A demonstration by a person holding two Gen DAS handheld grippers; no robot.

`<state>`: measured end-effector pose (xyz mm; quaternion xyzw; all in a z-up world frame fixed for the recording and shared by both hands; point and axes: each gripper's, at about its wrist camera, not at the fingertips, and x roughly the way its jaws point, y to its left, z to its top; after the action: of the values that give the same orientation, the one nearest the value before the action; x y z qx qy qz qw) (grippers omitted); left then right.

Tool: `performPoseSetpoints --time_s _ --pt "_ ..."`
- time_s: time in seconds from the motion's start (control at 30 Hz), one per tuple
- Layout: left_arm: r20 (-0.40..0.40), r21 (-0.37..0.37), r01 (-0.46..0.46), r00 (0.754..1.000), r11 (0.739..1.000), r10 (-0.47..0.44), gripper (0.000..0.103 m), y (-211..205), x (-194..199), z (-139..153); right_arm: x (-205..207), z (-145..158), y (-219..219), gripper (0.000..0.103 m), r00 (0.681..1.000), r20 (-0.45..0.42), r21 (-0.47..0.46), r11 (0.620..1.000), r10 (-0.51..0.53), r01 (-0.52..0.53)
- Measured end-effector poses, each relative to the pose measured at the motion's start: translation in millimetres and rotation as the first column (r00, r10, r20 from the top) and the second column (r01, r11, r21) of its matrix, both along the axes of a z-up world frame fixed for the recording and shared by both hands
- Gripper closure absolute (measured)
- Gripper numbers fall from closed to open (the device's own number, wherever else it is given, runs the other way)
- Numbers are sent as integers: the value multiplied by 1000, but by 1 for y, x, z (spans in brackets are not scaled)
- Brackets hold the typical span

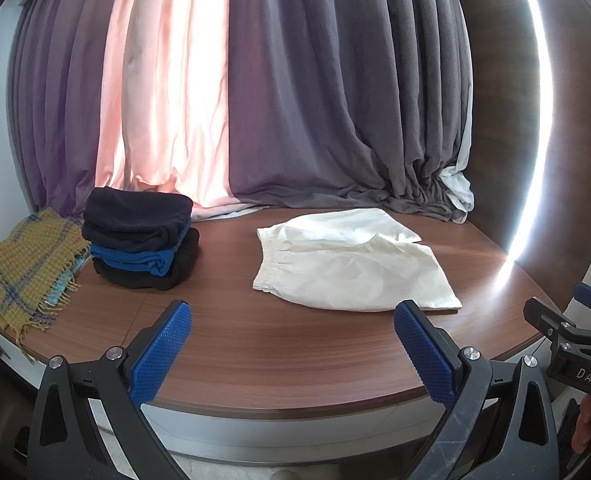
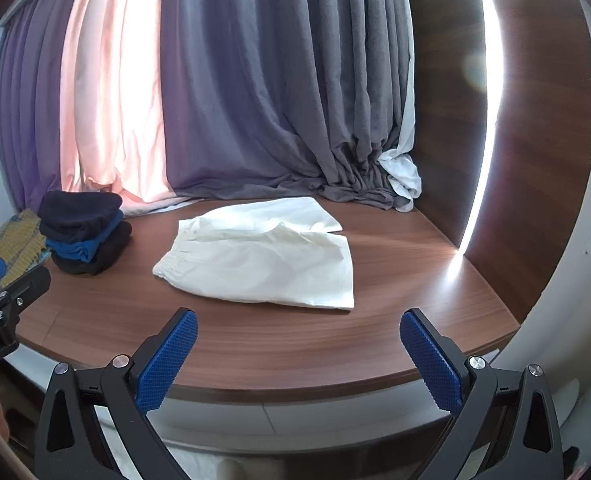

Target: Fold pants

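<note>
On the wooden table [image 1: 295, 344], the white shorts [image 1: 347, 264] lay flat, waistband toward the stack of folded dark clothes [image 1: 139, 236] at the left, well apart from it. My left gripper [image 1: 293, 344] and right gripper [image 2: 299, 348] hung above the near edge, both spread wide and empty. A yellow plaid scarf [image 1: 19, 268] lay just beside the stack.

Both wrist views look forward from the near table [image 1: 295, 344] edge, sharing the tabletop and curtains [image 2: 255, 100].
</note>
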<state>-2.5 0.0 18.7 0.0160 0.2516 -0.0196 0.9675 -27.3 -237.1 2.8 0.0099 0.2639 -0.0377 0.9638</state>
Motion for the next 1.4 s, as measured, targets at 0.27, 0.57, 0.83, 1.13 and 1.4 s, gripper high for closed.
performPoseSetpoints --time_s 0.27,0.57,0.83,1.13,1.4 --pt "-55 9 -6 998 1000 7 0 14 38 -12 28 -8 6 0 998 -47 6 999 -32 32" --pt "-113 28 24 993 999 -21 0 39 107 -35 80 -26 17 0 986 -111 0 993 -121 122" --pt "-159 1 103 982 995 -102 3 54 175 -59 130 -44 31 0 965 -133 13 974 -224 228" --pt "-243 -24 113 963 993 -115 7 57 229 -95 172 -74 30 1 925 -199 29 942 -324 336" --pt "-300 -27 62 952 998 -67 12 44 258 -126 206 -105 5 3 902 -262 49 929 -343 367"
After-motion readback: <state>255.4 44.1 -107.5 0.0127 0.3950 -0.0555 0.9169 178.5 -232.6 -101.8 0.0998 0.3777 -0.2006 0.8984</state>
